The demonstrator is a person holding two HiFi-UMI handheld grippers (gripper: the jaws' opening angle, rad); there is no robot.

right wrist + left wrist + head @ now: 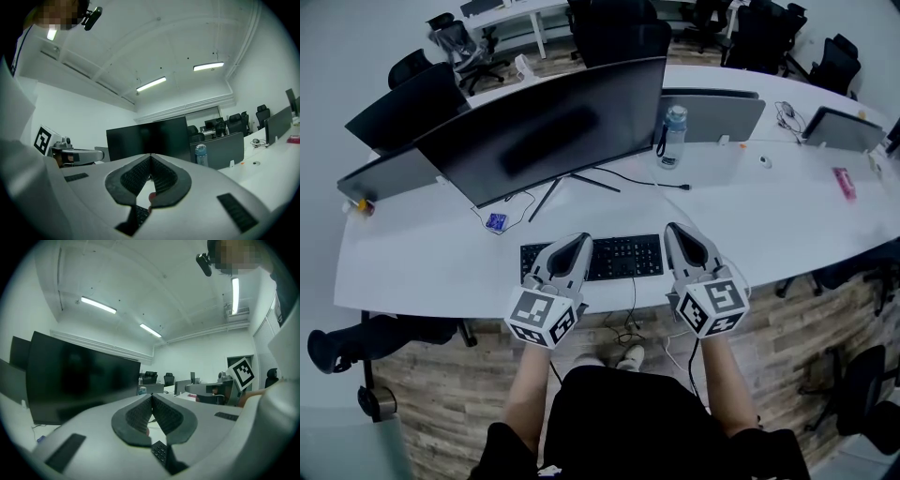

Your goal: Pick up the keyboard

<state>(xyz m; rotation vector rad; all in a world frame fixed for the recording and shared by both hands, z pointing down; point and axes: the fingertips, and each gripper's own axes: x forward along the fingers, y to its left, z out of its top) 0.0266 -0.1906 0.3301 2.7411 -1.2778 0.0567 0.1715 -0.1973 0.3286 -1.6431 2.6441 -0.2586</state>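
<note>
**Black keyboard, flat on desk, not yet gripped**

Black keyboard (614,257) lies on the white desk (787,225), close to its front edge.

Risks, as judged:
- Both sets of jaws are pressed together and empty. A lift tried as they stand would only shove the keyboard.
- A thin cable (633,298) drops over the edge just nearer than the keyboard and could snag or drag.
- An uneven lift at the two ends would tip it.

Pose: forearms (530,394) reach forward side by side, grippers pointing level.
- Left gripper (578,240): over the keyboard's left end.
- Right gripper (675,231): at the keyboard's right end; contact cannot be told.

Beyond the keyboard: dark monitor (553,127). Beyond and to its right: water bottle (672,136).
</note>
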